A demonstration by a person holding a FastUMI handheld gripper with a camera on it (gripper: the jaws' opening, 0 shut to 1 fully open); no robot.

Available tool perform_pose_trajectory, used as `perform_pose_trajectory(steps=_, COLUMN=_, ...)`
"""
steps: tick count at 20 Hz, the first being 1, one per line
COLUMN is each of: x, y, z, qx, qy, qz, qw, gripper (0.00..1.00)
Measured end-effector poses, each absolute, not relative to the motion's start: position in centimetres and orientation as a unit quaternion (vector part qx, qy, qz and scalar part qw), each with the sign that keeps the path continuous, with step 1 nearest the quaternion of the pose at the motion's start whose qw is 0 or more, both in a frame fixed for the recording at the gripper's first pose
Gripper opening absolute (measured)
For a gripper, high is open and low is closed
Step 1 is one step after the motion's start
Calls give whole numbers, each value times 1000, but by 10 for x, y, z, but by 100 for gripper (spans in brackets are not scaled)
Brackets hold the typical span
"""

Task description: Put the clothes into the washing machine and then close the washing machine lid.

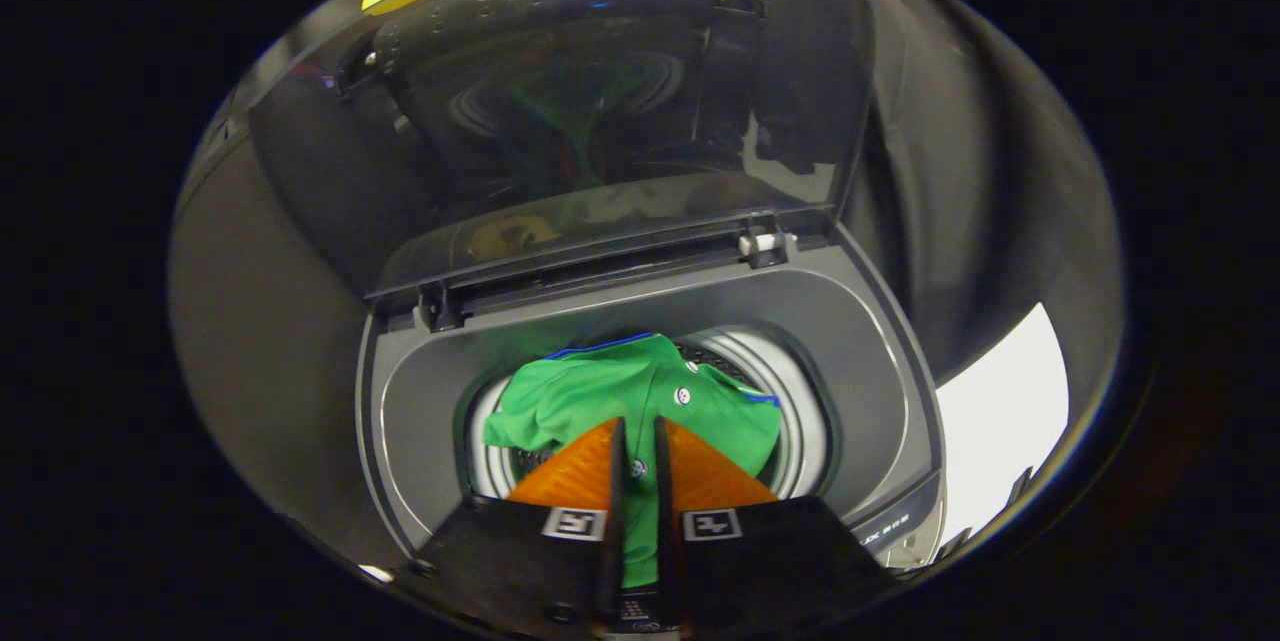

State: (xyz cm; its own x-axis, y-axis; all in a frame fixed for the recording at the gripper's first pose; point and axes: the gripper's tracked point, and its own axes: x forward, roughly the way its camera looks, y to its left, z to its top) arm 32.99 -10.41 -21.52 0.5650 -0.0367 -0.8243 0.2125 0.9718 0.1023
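Gripper [637, 446] pinching green shirt [620, 391], fingers nearly together with cloth strip squeezed between them. Shirt hangs over round drum opening [800, 421] of washing machine [420, 401], spread ahead of fingers. Beyond, dark see-through lid [600, 121] stands raised, hinged at machine's back edge.

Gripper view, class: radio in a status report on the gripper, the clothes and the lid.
Gripper shut on green shirt, over the drum opening. Washing machine lid raised. Nothing in the way.
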Motion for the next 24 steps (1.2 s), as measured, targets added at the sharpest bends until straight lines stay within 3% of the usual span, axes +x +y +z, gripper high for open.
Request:
perform_pose_trajectory(steps=4, x=324, y=-114, z=-212, qx=73, qy=468, qz=-86, qw=876, gripper=96)
perform_pose_trajectory(steps=9, x=333, y=-110, z=-180, qx=101, qy=438, qz=-72, qw=890, gripper=97)
perform_pose_trajectory(steps=24, x=386, y=-114, z=23, qx=177, qy=256, qz=-36, qw=950, gripper=98)
